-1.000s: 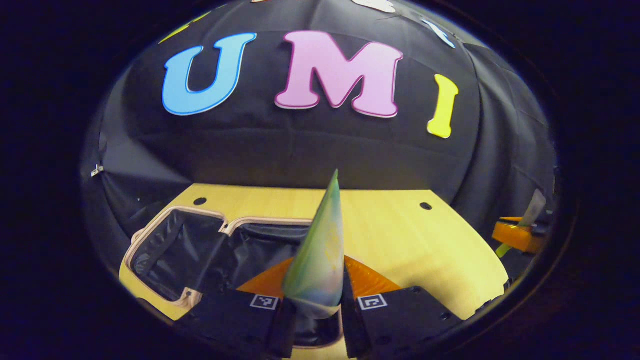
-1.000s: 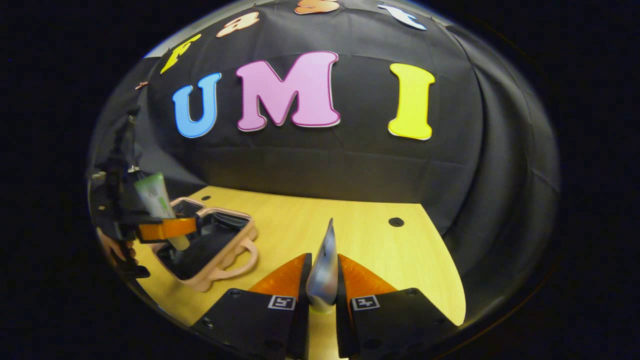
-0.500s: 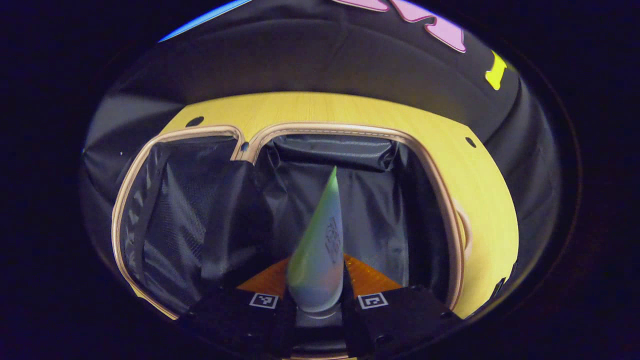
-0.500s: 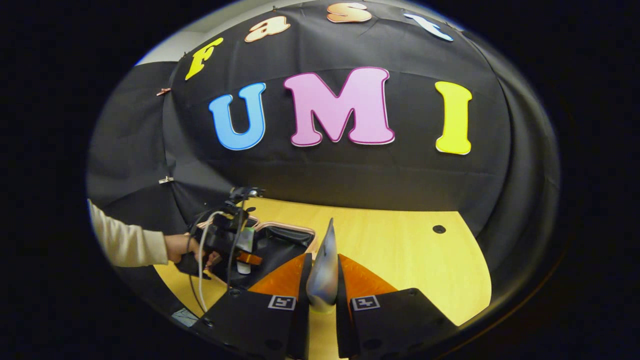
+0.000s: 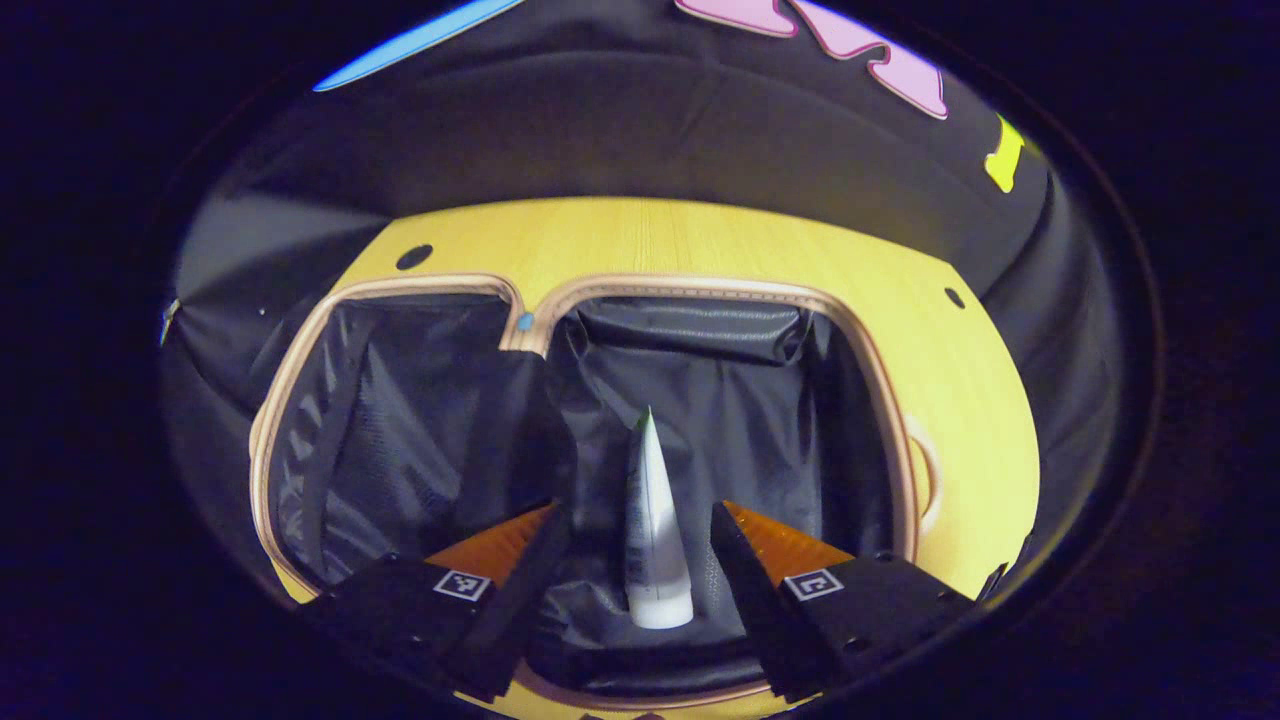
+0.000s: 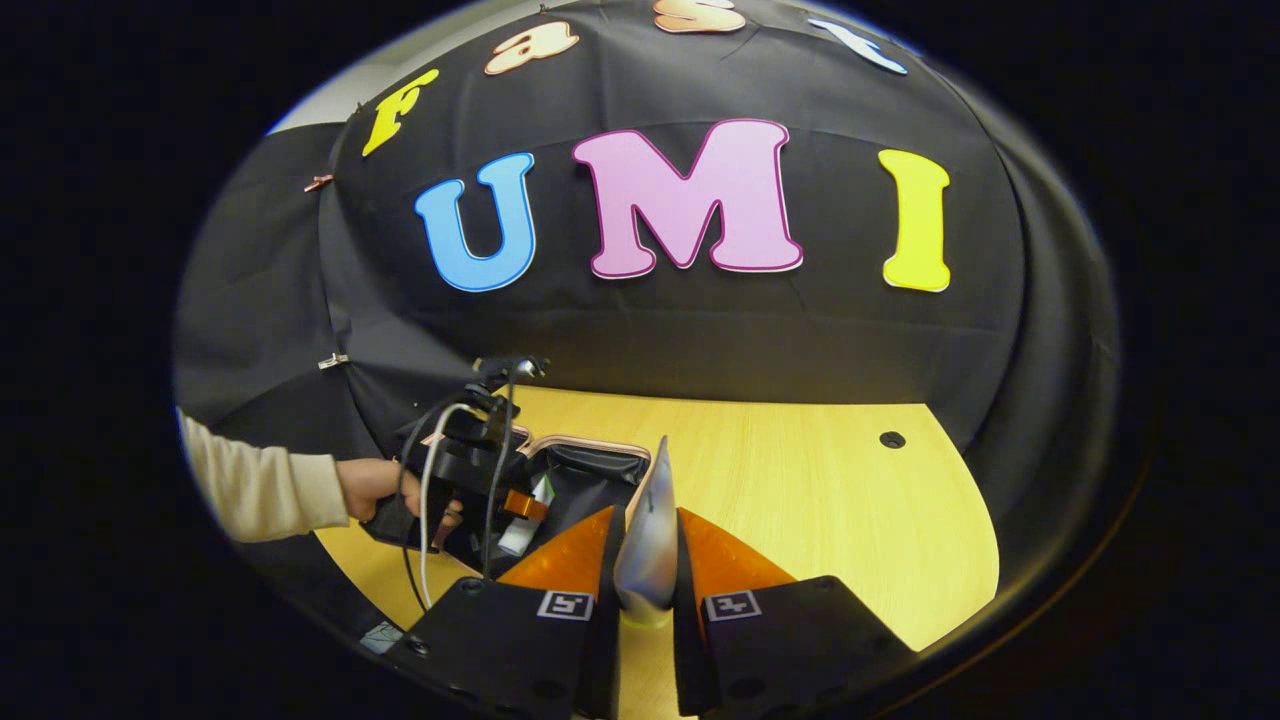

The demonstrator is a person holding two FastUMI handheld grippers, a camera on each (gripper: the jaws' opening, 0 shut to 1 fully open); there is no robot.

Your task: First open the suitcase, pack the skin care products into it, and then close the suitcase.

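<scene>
The suitcase (image 5: 905, 440) lies open on the wooden table (image 5: 700, 235), showing black lining inside a pink-beige rim. A green and white tube (image 5: 652, 530) rests in its right compartment, cap end nearest the camera. My left gripper (image 5: 637, 508) hovers over that tube, open, with both orange fingers apart from it. In the right gripper view, my right gripper (image 6: 647, 512) is shut on a silver-grey tube (image 6: 650, 545) above the table (image 6: 800, 500). Farther left there, the left gripper (image 6: 470, 470) hangs over the suitcase (image 6: 590, 465).
A hand (image 6: 372, 490) in a cream sleeve (image 6: 255, 490) holds the left gripper, with a cable trailing from it. The table has small round holes (image 6: 892, 439) near its back corners. Bare wood lies right of the suitcase.
The left gripper tipped down over the suitcase, then opened and let go of the green tube, which now lies in the right compartment. The right gripper still holds its tube and barely moved.
</scene>
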